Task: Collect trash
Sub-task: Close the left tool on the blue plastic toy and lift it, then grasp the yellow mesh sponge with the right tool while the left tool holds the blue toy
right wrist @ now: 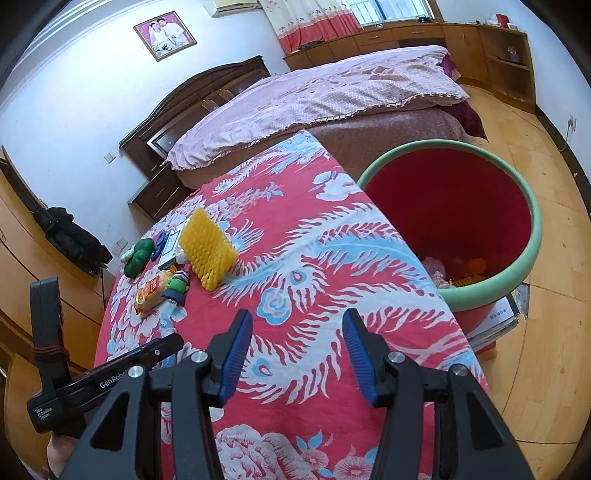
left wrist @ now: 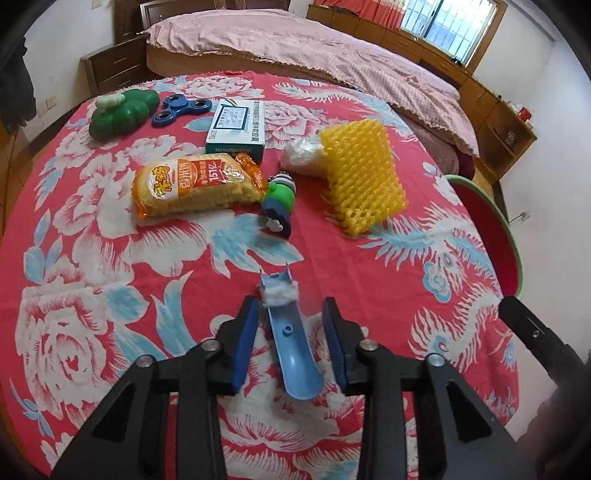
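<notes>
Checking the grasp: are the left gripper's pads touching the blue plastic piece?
Apart: the left wrist view shows cloth between the blue plastic piece and each pad of the left gripper.

A bed (right wrist: pixel 332 92) with a pink cover fills the upper centre, its dark wooden headboard (right wrist: pixel 192 107) against a white wall (right wrist: pixel 74 92). Wooden cabinets (right wrist: pixel 406 37) sit below a window (left wrist: pixel 443 22) upper right; the wood floor (right wrist: pixel 535 295) runs down the right.

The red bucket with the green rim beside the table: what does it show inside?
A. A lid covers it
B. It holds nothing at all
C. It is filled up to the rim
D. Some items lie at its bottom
D: in the right wrist view, the red bucket with the green rim is open and a few small pieces lie at its bottom.
</notes>
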`<state>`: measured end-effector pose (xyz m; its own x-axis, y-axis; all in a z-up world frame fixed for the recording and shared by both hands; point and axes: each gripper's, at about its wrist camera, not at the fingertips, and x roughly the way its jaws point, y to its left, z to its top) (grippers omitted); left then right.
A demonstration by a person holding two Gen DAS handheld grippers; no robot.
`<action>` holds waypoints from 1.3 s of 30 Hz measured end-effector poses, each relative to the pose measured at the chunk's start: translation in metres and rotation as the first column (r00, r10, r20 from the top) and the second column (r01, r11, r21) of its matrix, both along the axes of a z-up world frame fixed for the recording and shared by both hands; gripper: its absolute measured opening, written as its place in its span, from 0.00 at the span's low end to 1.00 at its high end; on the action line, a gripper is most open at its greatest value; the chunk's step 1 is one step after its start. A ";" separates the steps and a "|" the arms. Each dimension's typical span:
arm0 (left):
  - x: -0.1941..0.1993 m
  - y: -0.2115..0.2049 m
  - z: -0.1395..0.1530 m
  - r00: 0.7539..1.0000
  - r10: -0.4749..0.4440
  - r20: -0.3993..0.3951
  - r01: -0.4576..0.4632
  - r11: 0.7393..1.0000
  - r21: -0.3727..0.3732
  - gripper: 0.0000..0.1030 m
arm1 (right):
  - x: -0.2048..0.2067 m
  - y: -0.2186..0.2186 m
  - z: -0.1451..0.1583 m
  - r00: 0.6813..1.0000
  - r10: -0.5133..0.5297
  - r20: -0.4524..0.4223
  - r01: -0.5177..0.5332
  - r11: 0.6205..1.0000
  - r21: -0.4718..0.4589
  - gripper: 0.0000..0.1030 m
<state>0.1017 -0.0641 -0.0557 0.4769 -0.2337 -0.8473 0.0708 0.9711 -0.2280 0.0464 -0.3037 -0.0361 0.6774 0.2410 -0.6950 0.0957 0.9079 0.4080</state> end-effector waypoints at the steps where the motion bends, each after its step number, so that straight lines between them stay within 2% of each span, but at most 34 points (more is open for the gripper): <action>1: 0.000 0.002 -0.001 1.000 0.005 0.001 -0.005 1.000 -0.010 0.23 | 0.001 0.001 0.000 1.000 0.003 0.000 -0.003 1.000 0.000 0.52; 3: 0.001 0.005 -0.001 1.000 0.015 0.007 -0.015 1.000 -0.018 0.16 | 0.004 0.003 0.000 1.000 0.009 -0.001 -0.009 1.000 0.000 0.52; 8: 0.001 0.015 0.008 0.999 0.025 0.040 -0.023 0.998 -0.053 0.16 | 0.014 0.010 0.003 0.999 0.037 -0.004 -0.037 0.999 -0.001 0.52; 19: 0.030 0.046 0.044 0.982 0.103 0.159 -0.098 0.994 -0.038 0.16 | 0.060 0.043 0.011 0.989 0.147 -0.008 -0.147 0.988 -0.044 0.56; 26: 0.050 0.066 0.039 0.977 0.144 0.158 -0.137 0.989 -0.053 0.16 | 0.095 0.067 0.001 0.978 0.205 -0.033 -0.207 0.976 -0.061 0.61; 33: 0.054 0.072 0.027 0.978 0.160 0.132 -0.149 0.985 -0.089 0.16 | 0.116 0.078 -0.015 0.976 0.208 -0.069 -0.212 0.976 -0.057 0.61; 39: 0.053 0.072 0.025 0.979 0.160 0.126 -0.147 0.984 -0.103 0.16 | 0.115 0.082 -0.021 0.972 0.224 -0.073 -0.227 0.973 -0.043 0.49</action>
